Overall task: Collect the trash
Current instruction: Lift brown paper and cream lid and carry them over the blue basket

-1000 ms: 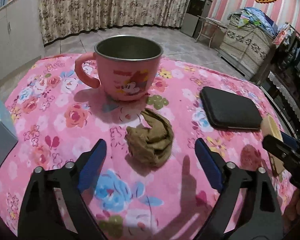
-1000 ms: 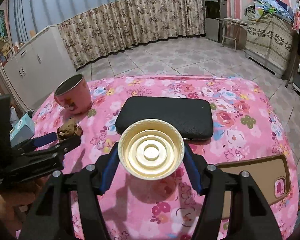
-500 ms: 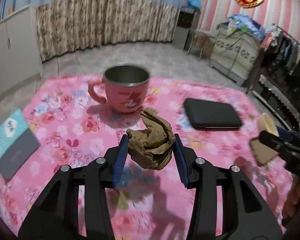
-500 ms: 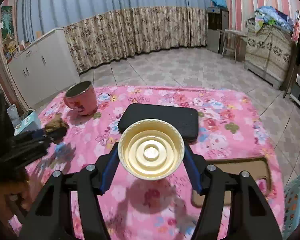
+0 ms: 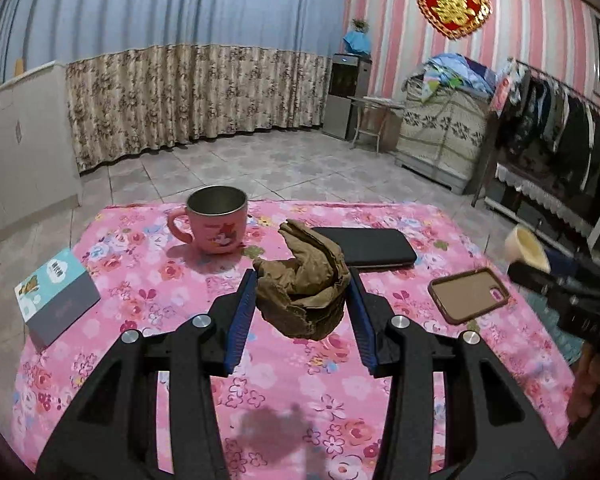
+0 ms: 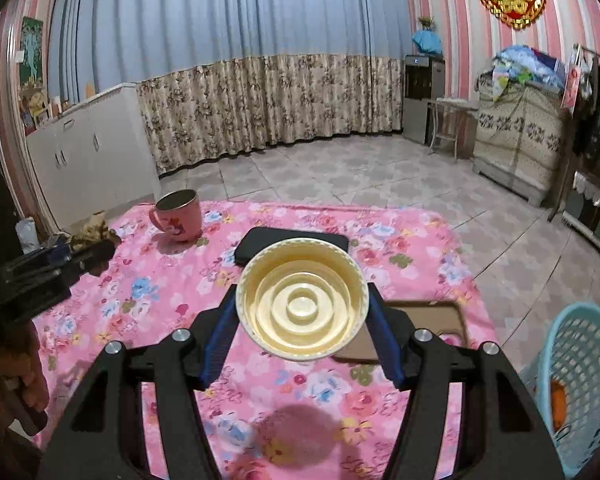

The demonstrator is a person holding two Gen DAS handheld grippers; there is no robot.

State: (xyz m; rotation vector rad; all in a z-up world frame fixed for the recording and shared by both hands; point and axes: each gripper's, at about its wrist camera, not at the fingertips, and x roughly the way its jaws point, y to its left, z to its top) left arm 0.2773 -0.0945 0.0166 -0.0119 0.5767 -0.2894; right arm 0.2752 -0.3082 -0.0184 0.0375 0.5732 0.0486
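Over the pink floral table (image 5: 100, 360), left jaws clamp brown crumpled paper (image 5: 304, 292); right jaws clamp an empty cream cup (image 6: 302, 304).

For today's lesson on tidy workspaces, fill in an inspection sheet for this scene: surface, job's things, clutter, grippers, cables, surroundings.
Surface: pink flowered tablecloth.
Job's things: crumpled brown paper and cream lid, both lifted off the table; blue basket at right.
Clutter: pink mug, black case, phone case, box.
Grippers: left hand-held gripper clamps the paper; right hand-held gripper clamps the lid.
Cables: nothing seen.
Surroundings: tiled floor, curtains, clothes rack.
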